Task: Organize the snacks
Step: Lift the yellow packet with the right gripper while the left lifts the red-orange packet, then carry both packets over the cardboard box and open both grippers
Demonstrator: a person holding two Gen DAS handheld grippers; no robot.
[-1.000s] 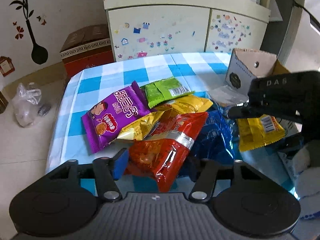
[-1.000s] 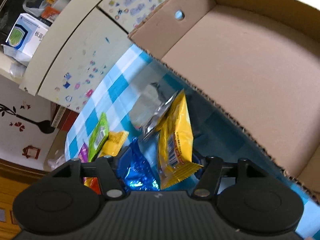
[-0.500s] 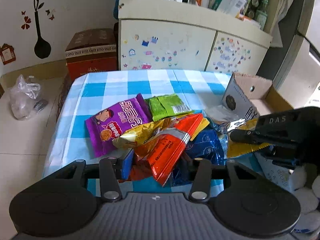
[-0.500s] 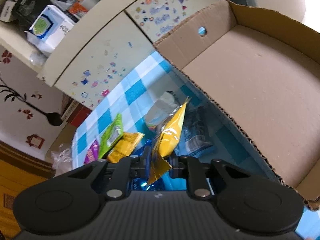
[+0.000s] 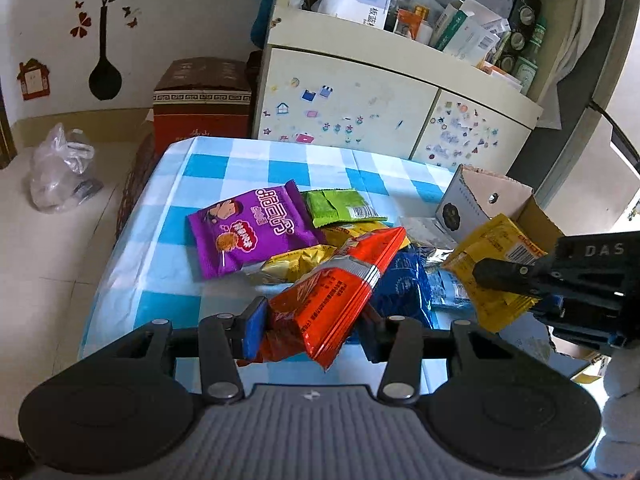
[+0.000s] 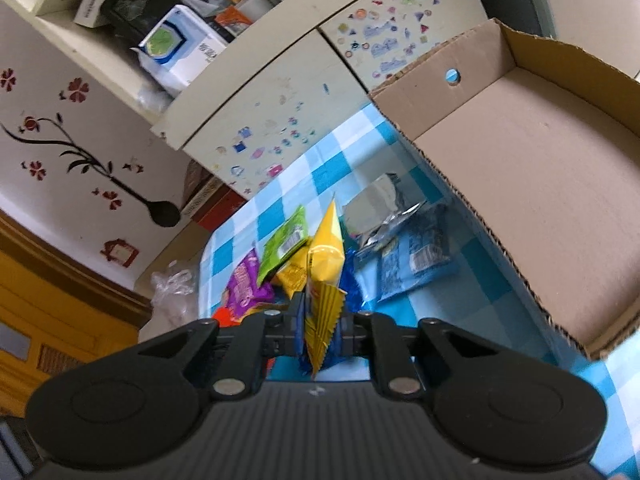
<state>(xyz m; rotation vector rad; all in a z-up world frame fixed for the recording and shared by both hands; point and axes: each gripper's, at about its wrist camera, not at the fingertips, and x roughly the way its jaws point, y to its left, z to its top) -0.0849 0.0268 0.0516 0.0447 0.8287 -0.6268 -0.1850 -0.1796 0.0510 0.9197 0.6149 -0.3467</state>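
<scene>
Red packet [image 5: 340, 296] is pinched by the left gripper [image 5: 310, 330] – a yellow packet [image 6: 324, 276] by the right gripper [image 6: 320, 330] – beside the cardboard box [image 6: 532, 184] at the tabletop's [image 5: 224, 172] edge.

1. Open brown cardboard box [image 6: 520, 168], right of the right fingers: bare floor, free room.
2. Its corrugated near wall [image 6: 480, 216] bars a level approach.
3. Heaped foil snack packets [image 5: 256, 236] crowd the cloth ahead of the left fingers.
</scene>
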